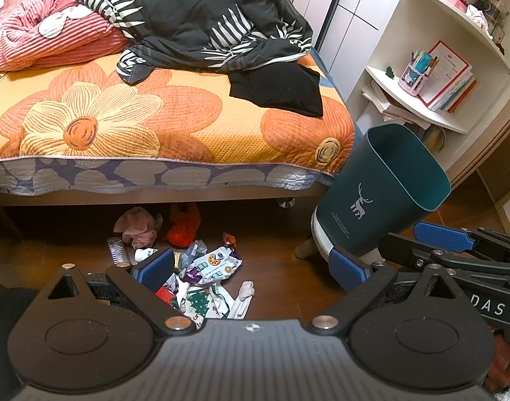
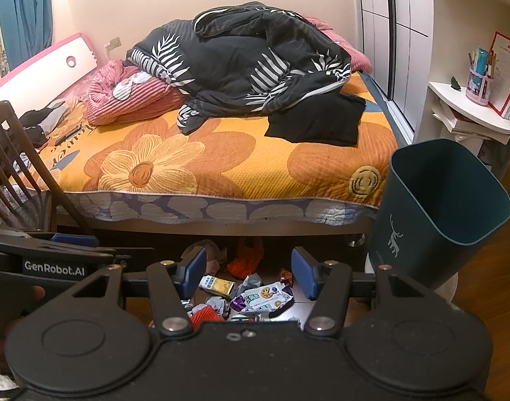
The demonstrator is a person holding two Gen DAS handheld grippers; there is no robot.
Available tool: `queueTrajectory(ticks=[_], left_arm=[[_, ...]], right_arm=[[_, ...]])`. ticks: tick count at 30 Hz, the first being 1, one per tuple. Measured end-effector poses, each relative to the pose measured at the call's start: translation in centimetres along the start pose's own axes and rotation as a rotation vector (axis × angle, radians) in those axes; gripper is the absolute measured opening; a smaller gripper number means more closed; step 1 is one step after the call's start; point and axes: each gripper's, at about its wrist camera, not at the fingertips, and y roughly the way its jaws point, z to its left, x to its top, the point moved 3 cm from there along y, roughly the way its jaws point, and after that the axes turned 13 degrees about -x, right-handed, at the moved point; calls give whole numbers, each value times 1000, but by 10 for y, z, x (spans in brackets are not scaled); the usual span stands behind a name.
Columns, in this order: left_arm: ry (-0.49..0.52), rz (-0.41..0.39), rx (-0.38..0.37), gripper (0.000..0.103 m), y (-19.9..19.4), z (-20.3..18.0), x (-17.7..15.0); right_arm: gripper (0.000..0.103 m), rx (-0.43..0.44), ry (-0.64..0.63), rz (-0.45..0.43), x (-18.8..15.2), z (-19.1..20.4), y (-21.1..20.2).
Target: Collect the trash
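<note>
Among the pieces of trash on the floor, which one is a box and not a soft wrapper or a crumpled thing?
The small yellow and white carton, lying on its side between the right gripper's open fingers in that view. It alone has flat faces and straight edges.

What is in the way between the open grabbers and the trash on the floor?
Nothing visible. The right gripper and left gripper hang open over the trash pile, with only bare floor between the pile and the green bin.

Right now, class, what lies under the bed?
At the bed's front edge: a pink crumpled wad, orange bag and snack wrapper. Farther back is dark shadow; nothing can be made out.
</note>
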Motion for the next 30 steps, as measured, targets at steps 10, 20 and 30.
queueTrajectory(ticks=[10, 20, 30], left_arm=[[-1, 1, -1, 99, 0, 1, 0], [-17, 4, 2, 99, 1, 5, -2], [-55, -1, 15, 99, 4, 16, 7]], right_arm=[[57, 1, -11, 6, 0, 3, 0], [57, 4, -15, 17, -1, 3, 3], [57, -3, -12, 38, 1, -1, 12]])
